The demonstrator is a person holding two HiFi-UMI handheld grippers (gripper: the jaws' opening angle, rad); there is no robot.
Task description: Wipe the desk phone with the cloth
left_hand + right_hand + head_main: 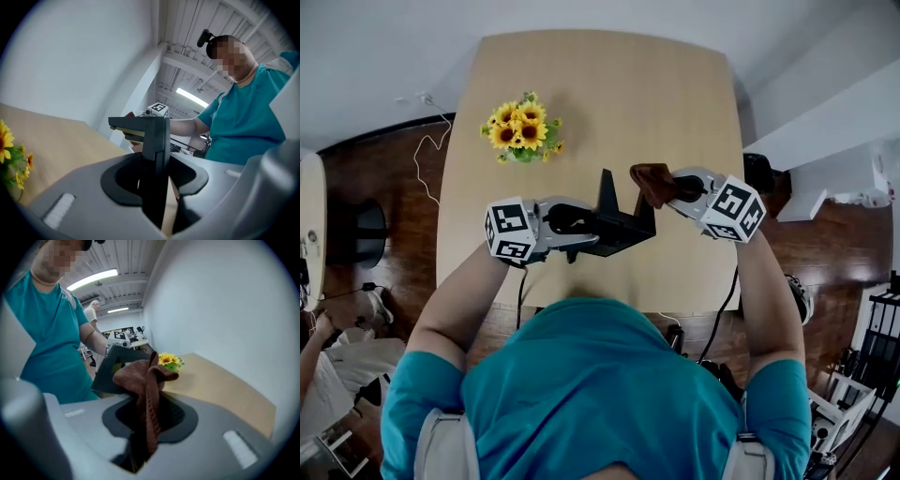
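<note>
Teal shirt (581, 394) fills the bottom of the head view, with both bare forearms reaching forward over the near edge of the table (609, 84).

Left gripper (581, 225): marker cube (511, 230) toward the person, jaws pointing right. In the left gripper view, the left gripper (157, 187) has its jaws closed onto a thin black edge of the desk phone (152, 133), which stands up out of the slot between them.

Desk phone (623, 225): black and angular, over the near half of the table between the two grippers, tilted, with one narrow part sticking up. I cannot tell whether its base touches the tabletop.

Right gripper (680, 187): jaws pointing left toward the phone. In the right gripper view, the right gripper (145, 427) pinches a fold of the brown cloth (145, 376). The fabric is bunched above the jaws, and a strip runs down between them.

Cloth (652, 183): at the phone's right end, just beside it or against it; contact is not certain. In the right gripper view the desk phone (110, 373) sits directly behind the cloth.

Sunflowers (522, 128): a small yellow bunch with green leaves, farther out on the table, to the left and well apart from the phone. They also show in the right gripper view beyond the cloth (169, 360).

Table: pale wood with rounded corners. Dark wood floor (384, 187) on both sides, white wall (384, 56) beyond the far edge. A second person (337, 366) is at the lower left, partly cut off.
</note>
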